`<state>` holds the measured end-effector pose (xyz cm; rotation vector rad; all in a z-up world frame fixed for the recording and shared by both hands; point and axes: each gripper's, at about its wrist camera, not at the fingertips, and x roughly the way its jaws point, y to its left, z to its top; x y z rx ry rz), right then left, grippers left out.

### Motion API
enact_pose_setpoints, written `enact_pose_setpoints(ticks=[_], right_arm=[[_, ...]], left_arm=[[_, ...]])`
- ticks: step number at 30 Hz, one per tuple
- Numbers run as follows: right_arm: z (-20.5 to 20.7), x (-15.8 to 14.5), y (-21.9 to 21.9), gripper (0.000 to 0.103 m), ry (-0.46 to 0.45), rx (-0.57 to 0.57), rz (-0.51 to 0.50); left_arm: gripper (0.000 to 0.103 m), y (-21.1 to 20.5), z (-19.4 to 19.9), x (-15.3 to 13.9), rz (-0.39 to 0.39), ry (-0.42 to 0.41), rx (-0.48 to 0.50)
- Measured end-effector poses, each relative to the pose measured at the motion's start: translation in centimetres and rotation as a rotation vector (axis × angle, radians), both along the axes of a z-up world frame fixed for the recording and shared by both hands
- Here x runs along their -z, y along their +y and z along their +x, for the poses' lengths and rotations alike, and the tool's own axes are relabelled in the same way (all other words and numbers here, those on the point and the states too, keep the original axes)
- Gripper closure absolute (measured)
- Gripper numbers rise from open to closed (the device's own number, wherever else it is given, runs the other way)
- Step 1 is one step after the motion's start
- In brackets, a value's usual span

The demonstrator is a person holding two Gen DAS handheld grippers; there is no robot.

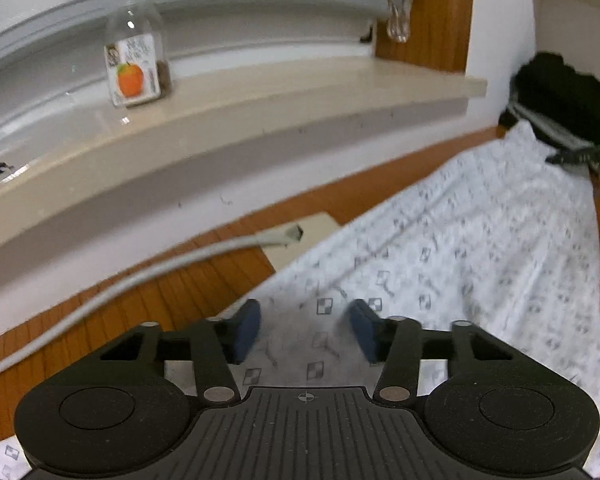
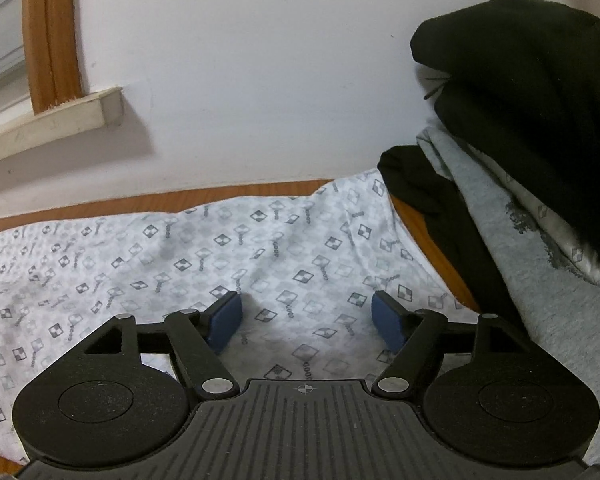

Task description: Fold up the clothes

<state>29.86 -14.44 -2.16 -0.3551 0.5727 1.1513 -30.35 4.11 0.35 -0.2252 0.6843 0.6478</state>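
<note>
A white garment (image 1: 480, 240) printed with small grey checked squares lies spread flat on the wooden table (image 1: 188, 292). In the left wrist view my left gripper (image 1: 306, 329) hovers low over the garment's near left edge. Its blue pads (image 1: 247, 330) stand apart and only flat cloth shows in the gap beneath them. In the right wrist view the same garment (image 2: 172, 248) reaches back to the wall. My right gripper (image 2: 307, 320) is over its right part, wide open, with its pads (image 2: 389, 322) clear of the cloth and nothing gripped.
A pile of black and grey clothes (image 2: 520, 160) rests against the wall at the right. A grey cable with a plug (image 1: 204, 250) and a cream flat pad (image 1: 300, 240) lie left of the garment. A glass jar (image 1: 134, 52) stands on the window sill (image 1: 260, 92).
</note>
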Motion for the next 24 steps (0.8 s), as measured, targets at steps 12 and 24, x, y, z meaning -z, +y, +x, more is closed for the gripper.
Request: enact_pose_setpoints(ticks=[12, 24], right_arm=[[0.1, 0.0, 0.3, 0.028, 0.001, 0.005, -0.003], [0.3, 0.1, 0.4, 0.027, 0.001, 0.001, -0.002]], left_arm=[[0.067, -2.8, -1.6, -0.3, 0.008, 0.012, 0.063], [0.067, 0.0, 1.6, -0.1, 0.005, -0.016, 0.024]])
